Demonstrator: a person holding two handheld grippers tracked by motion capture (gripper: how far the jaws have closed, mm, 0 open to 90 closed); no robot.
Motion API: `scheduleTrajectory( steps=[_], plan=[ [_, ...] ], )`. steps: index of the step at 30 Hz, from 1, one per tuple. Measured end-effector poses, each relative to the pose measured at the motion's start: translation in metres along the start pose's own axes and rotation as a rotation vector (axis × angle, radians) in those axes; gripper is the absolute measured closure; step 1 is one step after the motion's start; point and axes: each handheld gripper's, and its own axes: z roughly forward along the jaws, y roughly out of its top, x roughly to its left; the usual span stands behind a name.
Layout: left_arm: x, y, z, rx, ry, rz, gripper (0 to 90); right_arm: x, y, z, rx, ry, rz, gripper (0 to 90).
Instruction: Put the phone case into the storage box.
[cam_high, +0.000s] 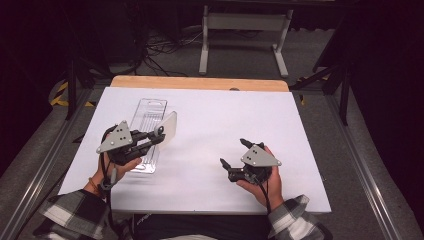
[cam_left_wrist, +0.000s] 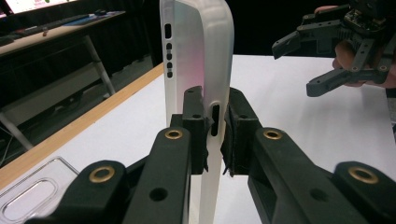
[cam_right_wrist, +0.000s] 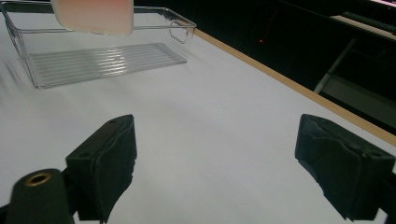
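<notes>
Clamping the translucent phone case by its edge, your left hand-held gripper has its two black jaws closed tight on the thin wall, with the pads pressing from both sides just around a slot-shaped cutout. You hold the case lifted off the counter, standing on edge beside the clear plastic tray. In the left gripper view the case reads as frosted, milky white plastic with a smooth matte skin, rounded corners and a gently curved back; a row of small dark oval and round openings runs down its side wall. In the right gripper view its broad face takes on a faint pinkish tint.

The tray behind it is long, rectangular and glass-clear, with low walls, a ribbed floor of fine parallel ridges and an oval hand slot at its far end. It lies flat on the counter at your left.

Your right hand-held gripper sits near the counter's right middle with its jaws spread wide, nothing between them; the pads are blocky, matte black with a slightly rough face. Both grippers carry a grey three-cornered plate on top, and brass-coloured bushings show at the jaw pivots.

The counter is covered by a plain white, smooth sheet, with a pale wooden edge showing along the far side. No brand, label or lettering can be read on the case or tray.
</notes>
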Motion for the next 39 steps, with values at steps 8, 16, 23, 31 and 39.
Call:
scheduleTrajectory(
  steps=[8,16,23,31,39],
  plan=[
    [0.006,0.000,-0.007,-0.018,0.020,-0.021,81.6,0.001,0.001,-0.001,-0.004,0.001,-0.009,13.6],
    [0.014,0.001,-0.014,-0.024,0.050,-0.017,81.6,0.002,0.002,-0.002,-0.019,0.001,-0.025,13.4],
    [0.024,-0.001,-0.018,-0.023,0.072,-0.024,81.6,0.001,0.002,-0.003,-0.033,0.017,-0.044,8.4],
    [0.030,-0.003,-0.018,-0.016,0.082,-0.021,81.6,0.001,0.004,-0.005,-0.055,0.001,-0.062,7.2],
    [0.040,-0.007,-0.014,0.002,0.094,-0.031,81.6,0.001,0.004,-0.004,-0.048,0.000,-0.078,7.2]
  ],
)
